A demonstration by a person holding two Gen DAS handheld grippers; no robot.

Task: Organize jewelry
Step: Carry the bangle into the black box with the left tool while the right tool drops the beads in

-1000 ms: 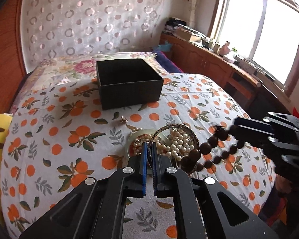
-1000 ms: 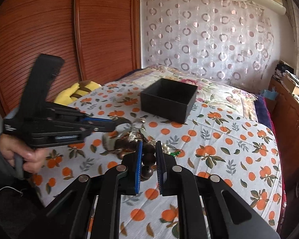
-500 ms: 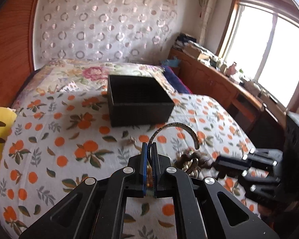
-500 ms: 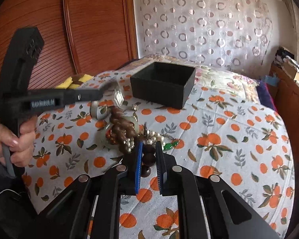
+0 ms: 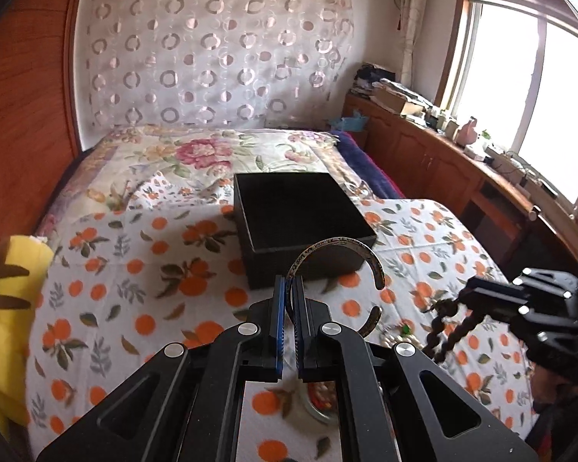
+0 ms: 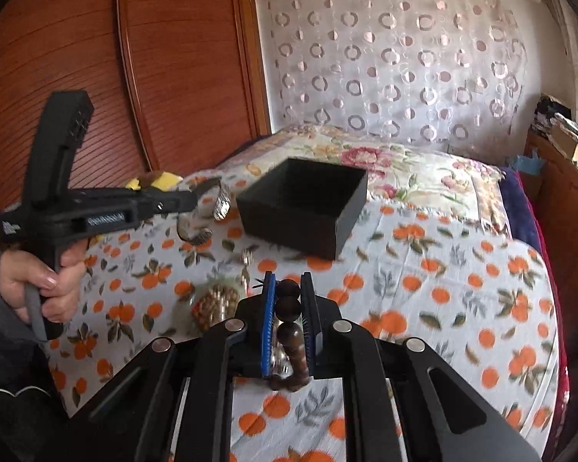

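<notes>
Open metal bangle (image 5: 337, 265) now lifted clear of jewelry dish (image 5: 320, 404), pinched in closed left gripper (image 5: 288, 300). Dark bead bracelet (image 6: 289, 323) also raised, clamped between nearly closed right gripper (image 6: 288, 296) pads. Black box (image 5: 300, 215) at 12 o'clock, apparently empty; both pieces likely heading there.

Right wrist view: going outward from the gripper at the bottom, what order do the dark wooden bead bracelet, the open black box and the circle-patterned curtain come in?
1. Dark wooden bead bracelet: clamped between the right gripper's own fingers.
2. Open black box: on the orange-print bedspread, straight ahead.
3. Circle-patterned curtain: on the far wall, behind the bed.
</notes>
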